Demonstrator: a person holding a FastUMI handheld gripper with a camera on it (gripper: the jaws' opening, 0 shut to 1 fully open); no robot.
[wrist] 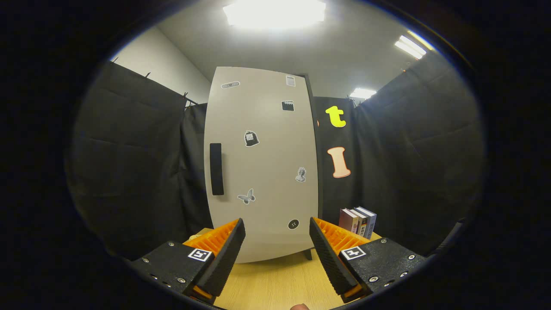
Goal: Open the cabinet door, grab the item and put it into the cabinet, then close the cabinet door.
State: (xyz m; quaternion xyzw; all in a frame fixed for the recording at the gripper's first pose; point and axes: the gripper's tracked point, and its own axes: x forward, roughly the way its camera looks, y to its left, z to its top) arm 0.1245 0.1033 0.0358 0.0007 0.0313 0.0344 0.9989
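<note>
Booth: black cloth walls, ceiling lights above, wooden table below.

Cabinet: pale, upright on the table, door closed, several small stickers on its face. Handle: dark vertical bar near the cabinet's left edge.

Books: small upright row on the table, just right of the cabinet's base, against the cloth.

Gripper: level, aimed straight at the cabinet's lower front, held above the table; fingers spread wide, nothing between them, tips short of the door and apart from it.

Item beside the cabinet's left base, behind the left finger: too hidden to identify.
</note>
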